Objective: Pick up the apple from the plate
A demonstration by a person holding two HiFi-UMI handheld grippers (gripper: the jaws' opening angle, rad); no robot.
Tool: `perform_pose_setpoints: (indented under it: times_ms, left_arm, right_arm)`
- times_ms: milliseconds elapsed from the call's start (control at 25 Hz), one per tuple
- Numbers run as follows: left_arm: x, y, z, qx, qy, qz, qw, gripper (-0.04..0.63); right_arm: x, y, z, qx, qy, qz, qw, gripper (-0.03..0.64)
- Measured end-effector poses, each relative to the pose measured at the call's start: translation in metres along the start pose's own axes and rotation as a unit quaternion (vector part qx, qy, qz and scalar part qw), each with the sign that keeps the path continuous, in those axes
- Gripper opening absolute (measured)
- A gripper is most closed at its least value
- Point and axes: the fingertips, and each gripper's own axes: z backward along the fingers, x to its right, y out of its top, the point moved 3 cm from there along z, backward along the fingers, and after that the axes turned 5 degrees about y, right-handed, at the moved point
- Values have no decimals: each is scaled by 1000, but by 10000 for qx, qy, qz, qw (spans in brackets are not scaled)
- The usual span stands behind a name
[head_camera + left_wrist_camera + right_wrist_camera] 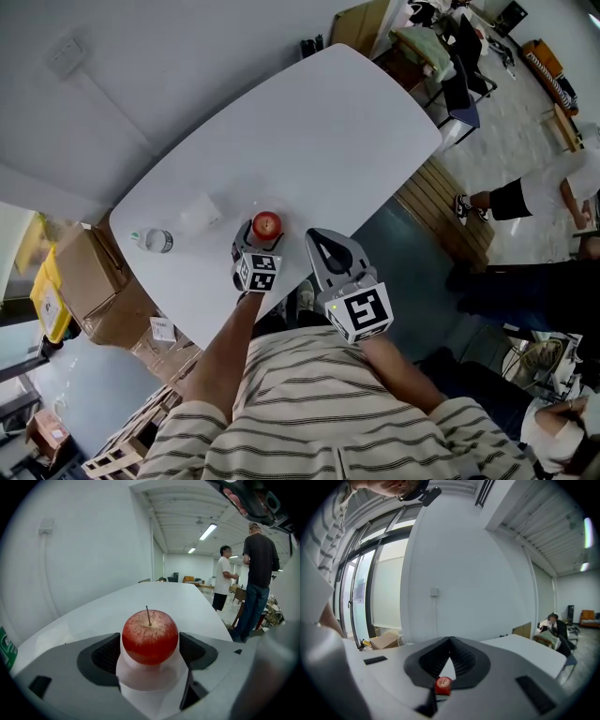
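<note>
A red apple with a thin stem sits between the jaws of my left gripper, above the near part of the white table. In the left gripper view the apple fills the gap, both dark pads press its sides, and the gripper is shut on it. A pale plate, faint against the table, lies to the apple's left with nothing on it. My right gripper hovers just right of the apple, shut and holding nothing. Its closed jaws frame the small apple below.
A clear bottle with a green label stands near the table's left edge. Cardboard boxes sit on the floor to the left. People stand beyond the table's far end, and a seated person's leg shows at the right.
</note>
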Motion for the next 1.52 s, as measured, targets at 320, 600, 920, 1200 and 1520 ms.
perform_pose_setpoints:
  times_ms: [320, 600, 920, 1200, 1520]
  left_arm:
    - [0, 1, -3, -63, 63, 26, 10000, 373]
    - [1, 2, -4, -20, 113, 41, 9999, 371]
    - [-1, 3, -3, 10, 74, 119, 9999, 371]
    - [-4, 10, 7, 84, 137, 213, 9996, 371]
    - [-9, 34, 31, 299, 175, 385, 9987, 373]
  right_arm:
    - [1, 1, 2, -9, -7, 14, 10000, 12]
    - [3, -1, 6, -30, -27, 28, 10000, 14]
    - [4, -1, 5, -37, -37, 22, 10000, 12]
    - [4, 1, 2, 7, -15, -15, 10000, 12]
    - [10, 4, -3, 65, -183, -110, 9998, 12]
